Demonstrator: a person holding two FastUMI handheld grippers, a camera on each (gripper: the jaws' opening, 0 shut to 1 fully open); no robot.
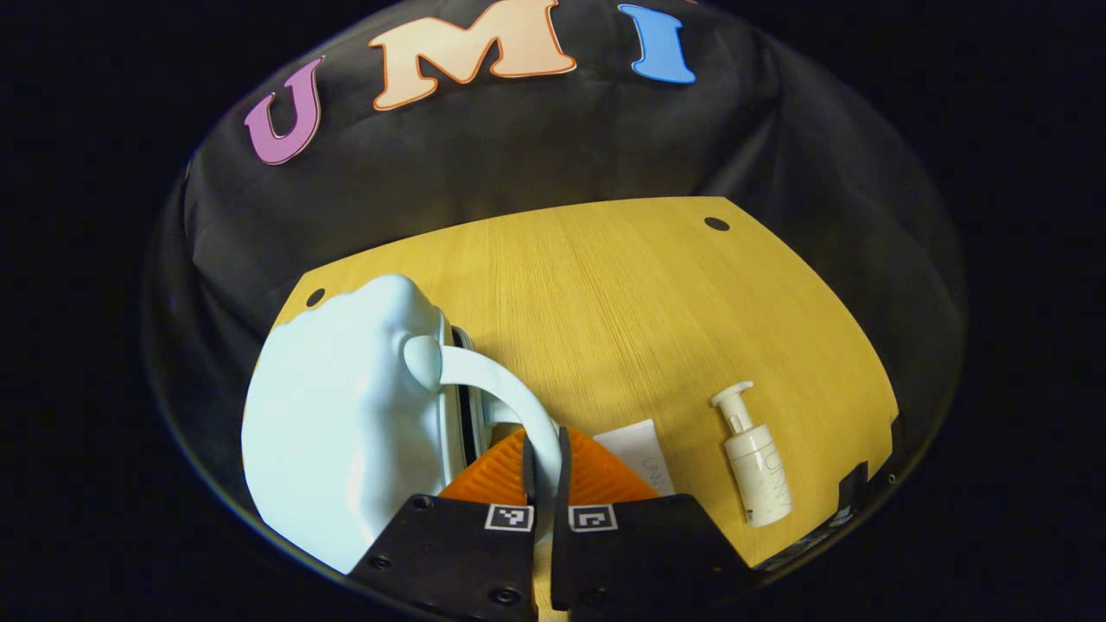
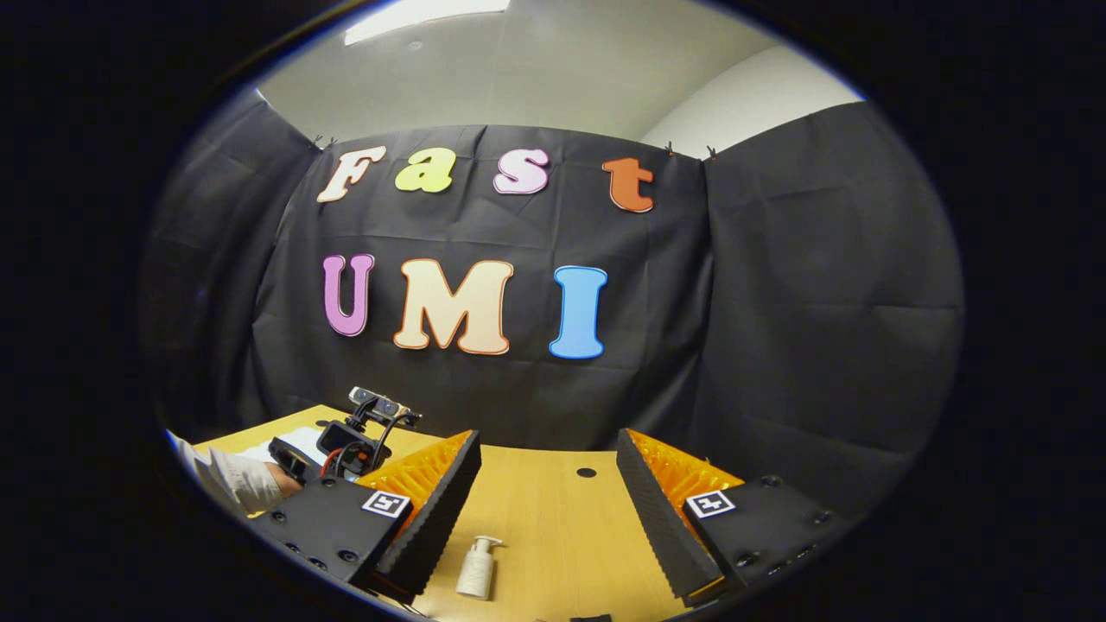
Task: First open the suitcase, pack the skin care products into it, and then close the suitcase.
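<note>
A pale blue hard-shell suitcase [image 1: 346, 432] lies at the left of the wooden table [image 1: 622, 302], a dark seam running between its two shells. My left gripper [image 1: 544, 441] is shut on its curved handle [image 1: 510, 389]. A white pump bottle [image 1: 753, 462] lies on its side to the right, and a flat white tube [image 1: 638, 449] sits just beyond my left fingers. My right gripper [image 2: 548, 449] hangs open above the table with nothing between its fingers; the pump bottle [image 2: 477, 566] lies below it.
In the right gripper view the other gripper [image 2: 350, 436] and a sleeved hand [image 2: 233, 479] are at the left. Round holes [image 1: 716, 224] mark the table's far corners. The black cloth wall stands close behind the table.
</note>
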